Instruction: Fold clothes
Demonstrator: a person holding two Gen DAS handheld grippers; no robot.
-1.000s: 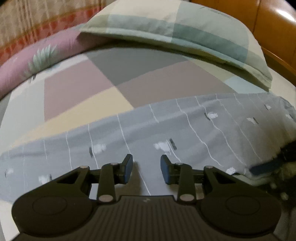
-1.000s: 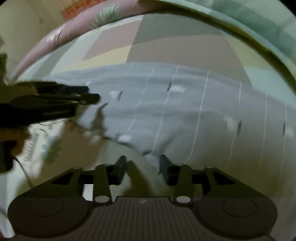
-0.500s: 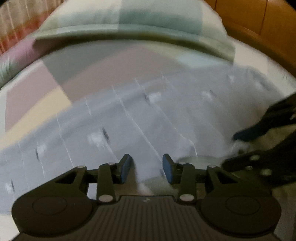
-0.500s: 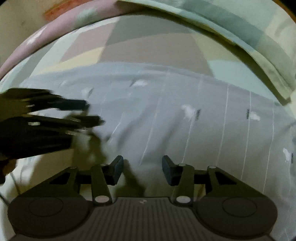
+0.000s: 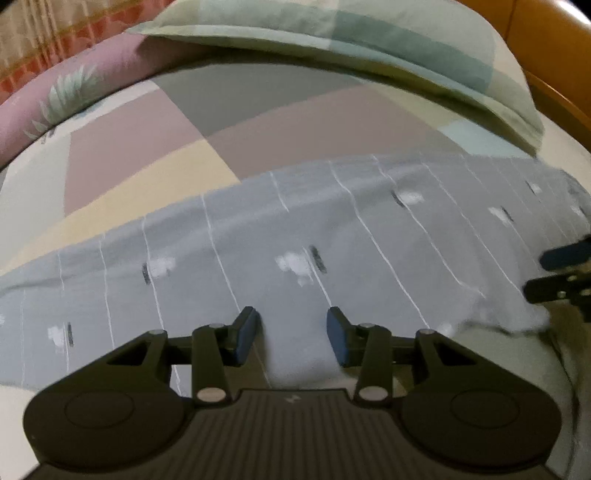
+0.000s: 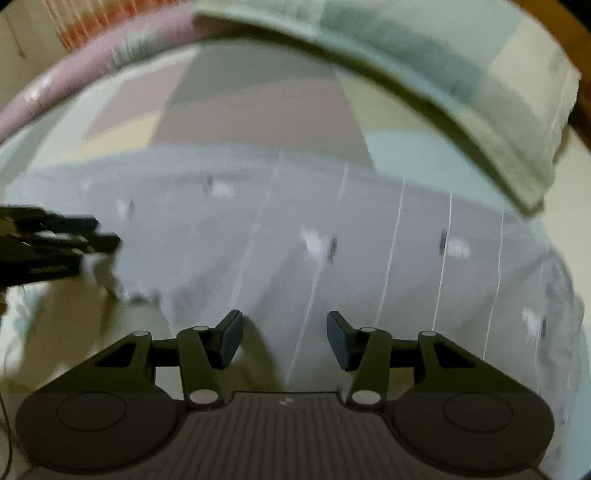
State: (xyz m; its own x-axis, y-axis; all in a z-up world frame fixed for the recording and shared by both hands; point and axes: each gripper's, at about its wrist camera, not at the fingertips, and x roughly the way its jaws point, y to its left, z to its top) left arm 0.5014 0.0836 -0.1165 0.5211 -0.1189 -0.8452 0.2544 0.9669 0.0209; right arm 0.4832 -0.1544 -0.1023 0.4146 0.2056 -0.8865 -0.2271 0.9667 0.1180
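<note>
A grey garment (image 5: 332, 236) with thin white stripes and small white marks lies spread across the bed. My left gripper (image 5: 291, 336) hovers over its near edge. Its jaws are opening, and the blue pads do not press on the cloth below them. My right gripper (image 6: 284, 336) hangs over the same garment (image 6: 369, 229) further right. Its jaws are also opening, with nothing pinched between them. Each gripper shows in the other's view: the right gripper (image 5: 561, 273) at the right edge, the left gripper (image 6: 66, 240) at the left edge.
The bed has a patchwork sheet (image 5: 147, 147) of pastel blocks. A checked pillow (image 5: 369, 48) lies at the head, with a pink leaf-print bolster (image 5: 74, 85) to its left. A wooden headboard (image 5: 535, 29) rises behind the pillow.
Both grippers' jaws stand wider than before. The right wrist view has slid rightward along the garment toward the pillow. The left gripper now sits nearer that view's left edge.
</note>
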